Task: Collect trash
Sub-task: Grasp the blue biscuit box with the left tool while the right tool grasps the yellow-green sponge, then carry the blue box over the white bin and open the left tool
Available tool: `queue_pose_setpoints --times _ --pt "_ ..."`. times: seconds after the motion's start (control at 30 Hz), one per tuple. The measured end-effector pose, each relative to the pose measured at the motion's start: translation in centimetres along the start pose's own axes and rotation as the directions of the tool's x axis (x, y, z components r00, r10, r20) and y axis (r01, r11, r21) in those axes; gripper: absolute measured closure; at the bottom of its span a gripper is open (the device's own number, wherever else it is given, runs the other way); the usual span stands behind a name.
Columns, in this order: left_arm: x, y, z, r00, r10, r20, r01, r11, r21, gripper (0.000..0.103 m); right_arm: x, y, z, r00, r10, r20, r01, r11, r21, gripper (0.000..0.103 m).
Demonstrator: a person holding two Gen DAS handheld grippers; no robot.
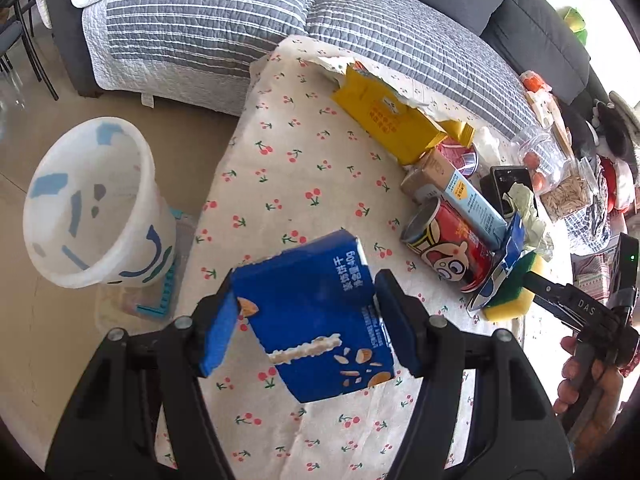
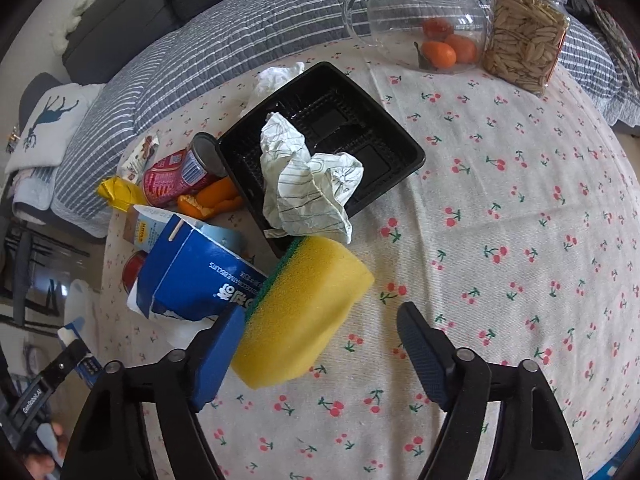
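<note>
The left tongs (image 1: pixel 304 316) grip a blue box (image 1: pixel 316 320), lifted above the worktop (image 1: pixel 304 168). The bin (image 1: pixel 92 204) stands on the floor, off to the side. The box hangs tilted, so I think it may slip or miss the rim on the way. The right tongs (image 2: pixel 320 344) are around a sponge (image 2: pixel 300 316); only one pad touches it, so nothing is clamped. If they close crooked, the sponge may push the torn box (image 2: pixel 196 276) beside it.

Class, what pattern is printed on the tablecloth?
Small red cherries with green stems on the cream tablecloth; clearest in the right wrist view.
</note>
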State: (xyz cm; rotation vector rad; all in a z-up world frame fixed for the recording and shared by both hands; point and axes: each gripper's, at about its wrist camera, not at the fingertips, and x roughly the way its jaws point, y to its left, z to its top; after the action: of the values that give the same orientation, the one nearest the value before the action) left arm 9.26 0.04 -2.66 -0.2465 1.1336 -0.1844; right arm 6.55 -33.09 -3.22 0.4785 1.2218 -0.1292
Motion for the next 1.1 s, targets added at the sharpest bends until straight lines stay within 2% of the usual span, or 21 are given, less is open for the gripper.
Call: queue_pose_setpoints --times 0.07,0.1,0.23,0.3,0.4,0.53,0.63,0.7,0.83,0.9,1.03,1.1 --pt "-0.8 1.2 0.3 1.000 -0.003 0.021 0.003 1.000 0.001 0.036 -0.3 0.4 -0.1 1.000 0.027 0.001 -0.027 1.000 -0.016 0.059" --pt "-0.9 1.4 0.5 1.000 0.003 0.031 -0.003 1.000 0.002 0.036 -0.4 0.5 -0.2 1.000 0.031 0.003 -0.031 0.999 -0.023 0.063" --pt "-2.3 3.2 0.6 0.998 0.018 0.064 -0.017 1.000 -0.014 0.036 -0.9 0.1 -0.8 1.000 0.016 -0.003 -0.016 1.000 0.003 0.063" --pt "-2.7 4.5 0.8 0.998 0.019 0.068 -0.017 0.999 -0.030 0.036 -1.5 -0.5 -1.1 1.000 -0.014 -0.001 0.014 1.000 0.015 0.058" --pt "-3.4 5.9 0.8 0.997 0.021 0.079 -0.018 0.999 -0.045 0.036 -2.0 -1.7 -1.5 0.998 -0.068 0.002 0.068 0.997 0.036 0.043" --pt "-4.2 7.4 0.6 0.996 0.021 0.085 -0.015 0.998 -0.066 0.036 -2.6 -2.9 -2.1 0.992 -0.129 0.005 0.128 0.989 0.068 0.042" --pt "-4.8 8.2 0.6 0.996 0.012 0.092 -0.005 0.997 -0.080 0.036 -3.0 -3.9 -2.5 0.995 -0.099 0.010 0.097 0.987 0.124 0.040" --pt "-5.1 8.4 0.5 0.995 0.008 0.098 0.000 0.997 -0.079 0.036 -2.7 -4.3 -2.6 0.995 -0.100 0.001 0.099 0.985 0.143 0.034" --pt "-5.2 8.5 0.6 0.995 -0.001 0.098 0.009 0.996 -0.084 0.036 -0.6 -3.6 -2.4 0.998 -0.064 -0.024 0.068 0.980 0.187 0.030" --pt "-5.2 8.7 0.6 0.995 -0.003 0.099 0.011 0.996 -0.090 0.036 0.6 -2.9 -2.3 0.996 -0.081 -0.026 0.084 0.982 0.168 0.025" --pt "-5.5 9.4 1.0 0.994 -0.015 0.111 0.027 0.993 -0.111 0.036 2.3 -2.0 -2.6 0.984 -0.177 -0.022 0.178 0.976 0.124 0.026" --pt "-5.6 10.2 1.4 0.991 -0.027 0.134 0.043 0.992 -0.119 0.036 1.9 -1.5 -2.7 0.983 -0.183 -0.014 0.183 0.976 0.115 0.035"
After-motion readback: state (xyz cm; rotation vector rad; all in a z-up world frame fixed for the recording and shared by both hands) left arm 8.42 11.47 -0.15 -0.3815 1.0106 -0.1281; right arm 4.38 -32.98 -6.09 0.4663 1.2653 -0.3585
